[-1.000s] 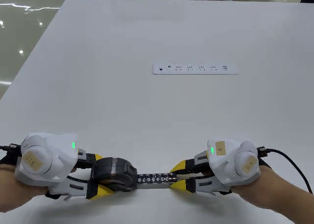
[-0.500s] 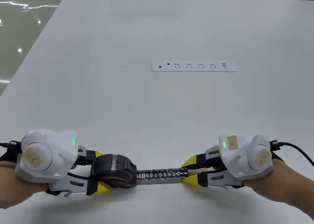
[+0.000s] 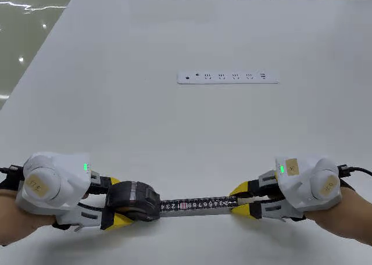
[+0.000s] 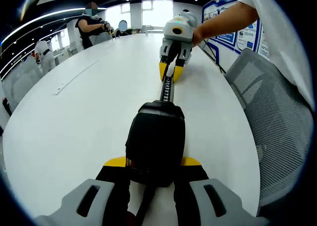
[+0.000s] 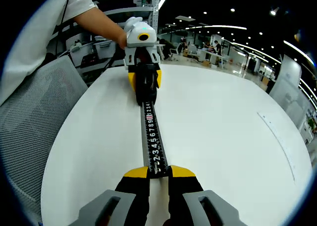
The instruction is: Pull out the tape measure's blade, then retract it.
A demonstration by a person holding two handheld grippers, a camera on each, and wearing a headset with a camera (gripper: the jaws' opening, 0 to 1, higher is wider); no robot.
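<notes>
We see a broad white table with a white power strip near its middle. Left of the table, glossy floor reflects lights. A grey mesh chair stands beside the table, and ceiling light strips glow beyond it.

The big white table is bright and evenly lit around the long white plastic power strip. Far left of the strip, the shiny grey floor shows white glare spots. Nearer the person than the strip, the black tape measure casts only a soft, pale shadow. In both gripper views the table edge bends round, the strip looks faint, and long ceiling lights glow above it.
</notes>
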